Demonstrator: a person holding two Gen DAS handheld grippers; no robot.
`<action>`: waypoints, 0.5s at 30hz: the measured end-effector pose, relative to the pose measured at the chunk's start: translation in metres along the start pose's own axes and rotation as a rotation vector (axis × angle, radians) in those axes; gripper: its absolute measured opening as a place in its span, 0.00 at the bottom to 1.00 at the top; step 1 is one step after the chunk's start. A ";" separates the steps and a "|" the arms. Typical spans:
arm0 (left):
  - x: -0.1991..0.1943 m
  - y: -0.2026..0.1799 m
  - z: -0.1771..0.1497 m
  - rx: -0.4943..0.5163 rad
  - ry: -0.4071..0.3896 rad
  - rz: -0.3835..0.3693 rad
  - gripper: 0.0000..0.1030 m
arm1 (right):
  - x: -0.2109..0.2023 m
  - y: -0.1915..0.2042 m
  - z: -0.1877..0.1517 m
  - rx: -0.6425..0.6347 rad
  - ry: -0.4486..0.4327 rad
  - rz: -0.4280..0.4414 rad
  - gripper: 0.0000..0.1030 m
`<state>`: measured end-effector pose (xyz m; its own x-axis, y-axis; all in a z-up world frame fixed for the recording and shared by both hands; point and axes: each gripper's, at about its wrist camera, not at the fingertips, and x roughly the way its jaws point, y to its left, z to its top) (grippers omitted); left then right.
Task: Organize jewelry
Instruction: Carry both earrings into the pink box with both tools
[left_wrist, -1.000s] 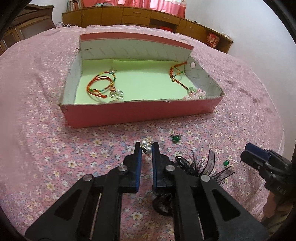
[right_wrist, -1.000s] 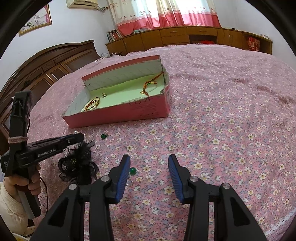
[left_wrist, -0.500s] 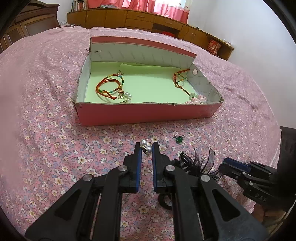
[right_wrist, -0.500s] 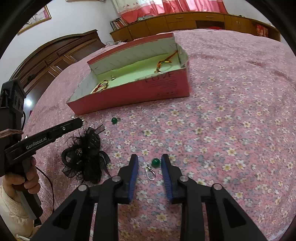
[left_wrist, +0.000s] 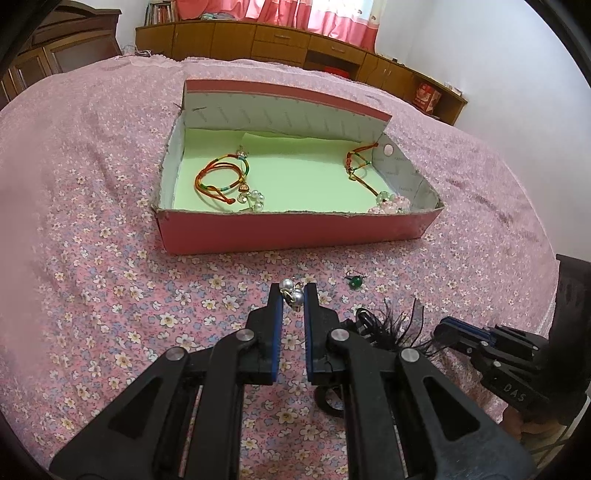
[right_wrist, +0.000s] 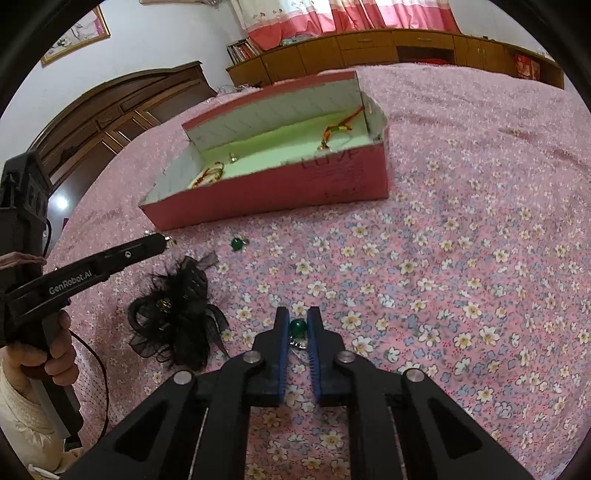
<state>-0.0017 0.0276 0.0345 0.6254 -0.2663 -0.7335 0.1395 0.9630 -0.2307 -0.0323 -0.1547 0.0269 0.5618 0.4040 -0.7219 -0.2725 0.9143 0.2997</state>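
A pink box with a green floor lies on the flowered bedspread and holds a red cord bracelet and a beaded cord piece. My left gripper is shut on a pearl earring, held above the bedspread in front of the box. My right gripper is shut on a green bead earring low on the bedspread. A second green bead earring lies loose on the cloth; it also shows in the right wrist view. The box also shows in the right wrist view.
A black feathered hair piece lies on the bedspread between the two grippers, and shows in the left wrist view. A wooden cabinet lines the far wall. The bed's edge drops off at the right.
My right gripper has moved forward and closed around the green bead earring. My left gripper has lifted and moved toward the box with the pearl earring held.
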 end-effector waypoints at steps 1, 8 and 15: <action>-0.001 -0.001 0.000 0.000 -0.003 -0.001 0.02 | -0.003 0.000 0.001 -0.003 -0.008 0.003 0.11; -0.012 -0.006 0.004 0.022 -0.048 0.011 0.02 | -0.022 0.009 0.010 -0.054 -0.095 0.001 0.11; -0.024 -0.009 0.008 0.025 -0.123 0.017 0.02 | -0.033 0.023 0.021 -0.104 -0.181 -0.012 0.11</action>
<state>-0.0117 0.0260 0.0599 0.7167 -0.2447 -0.6530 0.1462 0.9683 -0.2024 -0.0408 -0.1464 0.0710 0.6939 0.4002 -0.5986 -0.3389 0.9150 0.2189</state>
